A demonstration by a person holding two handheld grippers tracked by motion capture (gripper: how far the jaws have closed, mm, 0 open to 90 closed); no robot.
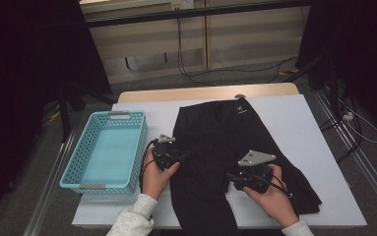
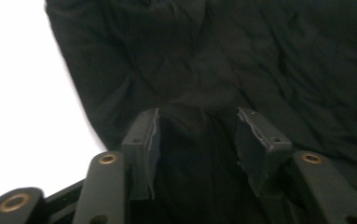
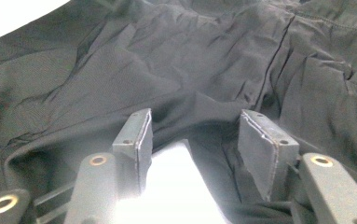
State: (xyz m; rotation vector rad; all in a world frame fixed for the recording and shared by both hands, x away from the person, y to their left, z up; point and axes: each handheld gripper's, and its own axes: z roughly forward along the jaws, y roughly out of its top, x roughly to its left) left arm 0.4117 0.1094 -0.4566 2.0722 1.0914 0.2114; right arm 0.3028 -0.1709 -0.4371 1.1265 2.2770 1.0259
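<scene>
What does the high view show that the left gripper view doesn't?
High view alone: the blue basket left of the garment, both hands, the right gripper over the garment's lower part, the white logo near its far end, the floor and cables beyond the table.

Left gripper view alone: the left gripper up close, its jaws standing apart with dark cloth bunched between them; whether the pads press on it is unclear.

Both: the black garment lying creased on the white tabletop, with the left gripper at its left edge.
</scene>
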